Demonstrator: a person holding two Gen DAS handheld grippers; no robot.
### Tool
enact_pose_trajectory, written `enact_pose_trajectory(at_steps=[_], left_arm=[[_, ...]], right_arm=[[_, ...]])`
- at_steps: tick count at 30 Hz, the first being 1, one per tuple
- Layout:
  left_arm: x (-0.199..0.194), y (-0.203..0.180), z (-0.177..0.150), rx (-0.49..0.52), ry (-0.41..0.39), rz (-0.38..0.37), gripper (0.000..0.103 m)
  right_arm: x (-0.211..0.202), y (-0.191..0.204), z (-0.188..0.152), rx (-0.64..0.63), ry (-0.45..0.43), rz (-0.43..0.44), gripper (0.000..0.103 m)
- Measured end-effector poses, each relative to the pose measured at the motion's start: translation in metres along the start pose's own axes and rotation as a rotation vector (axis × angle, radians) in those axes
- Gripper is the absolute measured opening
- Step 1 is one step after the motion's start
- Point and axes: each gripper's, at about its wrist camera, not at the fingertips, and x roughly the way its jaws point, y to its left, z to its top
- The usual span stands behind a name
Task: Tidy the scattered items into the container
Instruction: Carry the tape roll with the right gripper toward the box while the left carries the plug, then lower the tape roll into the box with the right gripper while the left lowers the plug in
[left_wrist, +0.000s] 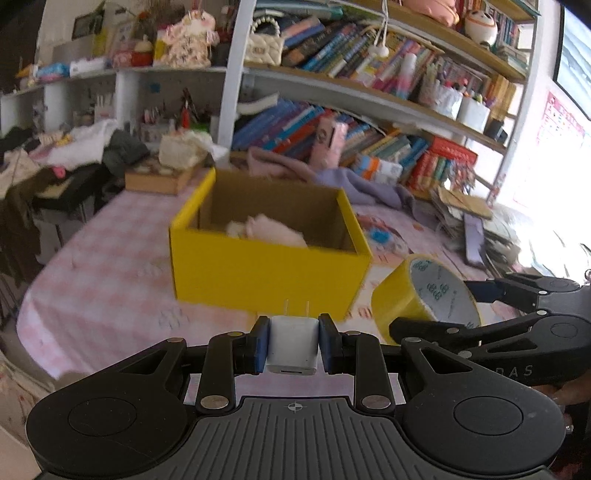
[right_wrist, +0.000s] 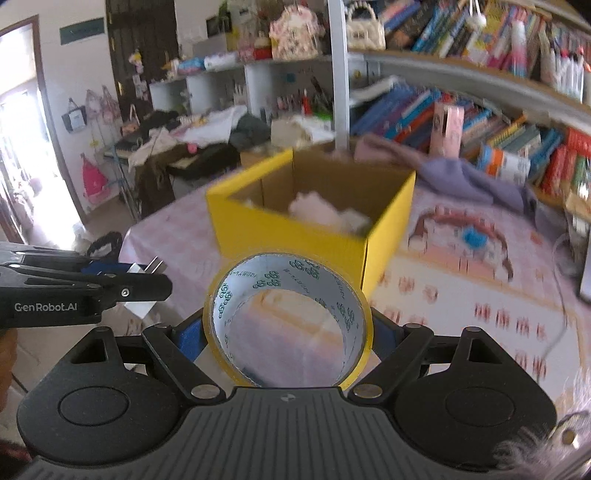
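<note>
while left gripper (left_wrist: 293, 345) clamps charger (left_wrist: 293, 343), right gripper (right_wrist: 288, 332) grips tape roll (right_wrist: 288, 321).

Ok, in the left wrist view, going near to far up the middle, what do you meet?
Left gripper shut on the white plug adapter → yellow box → pale items inside the box → pink cloth → bookshelf.

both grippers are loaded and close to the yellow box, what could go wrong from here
1. The left gripper and right gripper sit close side by side, so they could knock together over the yellow box.
2. The tape roll is wide and round, pinched only at its sides; it might slip and roll off the table.
3. The white charger could bounce off the soft pink things already inside.
</note>
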Motion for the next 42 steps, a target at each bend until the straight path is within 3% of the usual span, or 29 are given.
enact_pose_trajectory(at_steps=[7, 14, 26, 34, 42], left_arm=[[0.032, 0.004, 0.054, 0.012, -0.081, 0.044, 0.026], [0.092, 0.011, 0.098, 0.004, -0.073, 0.095, 0.026], [0.205, 0.005, 0.13, 0.047, 0.114, 0.236, 0.026], [0.241, 0.002, 0.134, 0.027, 0.196, 0.301, 0.026], [0.261, -0.002, 0.136, 0.026, 0.248, 0.332, 0.026]], right_arm=[[0.031, -0.027, 0.053, -0.046, -0.107, 0.009, 0.085], [0.093, -0.062, 0.1, -0.135, -0.145, 0.006, 0.085], [0.225, -0.097, 0.137, -0.357, 0.064, 0.05, 0.085], [0.261, -0.103, 0.135, -0.465, 0.163, 0.121, 0.085], [0.272, -0.111, 0.136, -0.462, 0.191, 0.179, 0.086]])
